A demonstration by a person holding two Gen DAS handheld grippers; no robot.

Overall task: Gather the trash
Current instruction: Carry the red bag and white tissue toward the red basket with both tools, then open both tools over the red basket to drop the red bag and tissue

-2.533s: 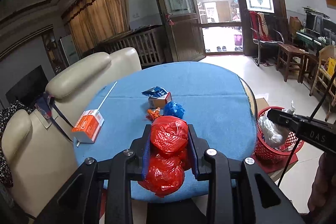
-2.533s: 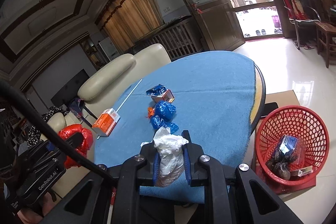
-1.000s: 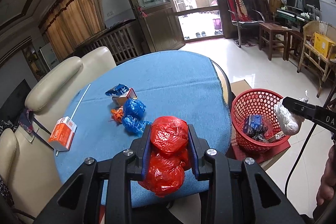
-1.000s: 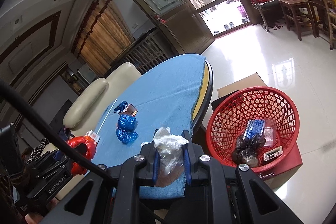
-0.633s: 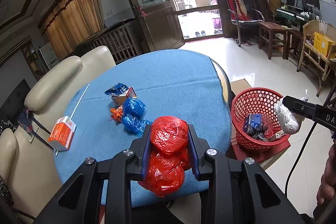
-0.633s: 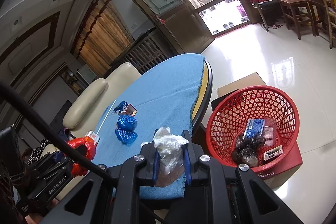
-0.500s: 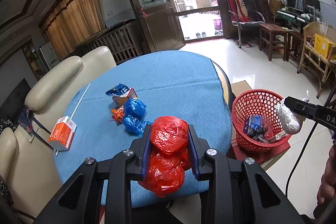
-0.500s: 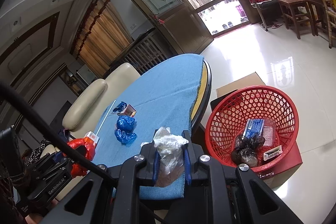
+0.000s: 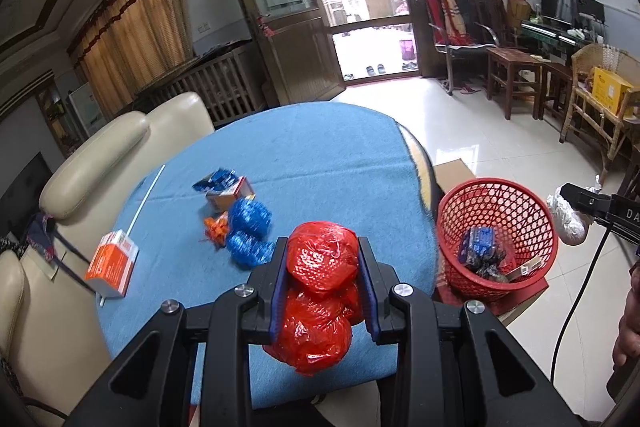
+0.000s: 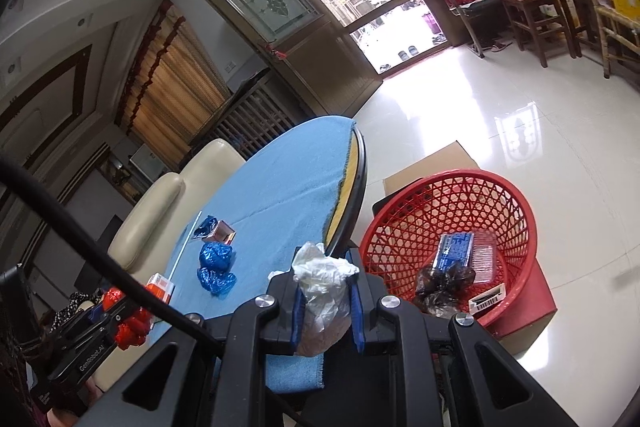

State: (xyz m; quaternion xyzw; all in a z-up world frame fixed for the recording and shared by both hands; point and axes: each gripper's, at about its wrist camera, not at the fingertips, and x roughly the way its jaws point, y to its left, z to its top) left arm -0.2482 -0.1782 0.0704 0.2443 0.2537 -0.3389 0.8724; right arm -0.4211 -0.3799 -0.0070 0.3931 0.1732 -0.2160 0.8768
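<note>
I've got the white bag (image 10: 326,291) clenched in my right gripper (image 10: 326,301), low center of frame, just short of the red basket (image 10: 516,203) at right so it can drop in. My left gripper (image 9: 322,291) is squeezing the red bag (image 9: 320,291) over the table (image 9: 312,163), waiting its turn I guess.

— What is on the round table (image 9: 320,163) with the blue cloth?

— On its left side lie an orange box (image 9: 113,263), a thin white stick (image 9: 146,197), a small open box (image 9: 229,191), blue wrappers (image 9: 248,231) and an orange scrap (image 9: 215,227).

— And on the floor (image 10: 520,115)?

— A red basket (image 10: 516,211), right of the table.
</note>
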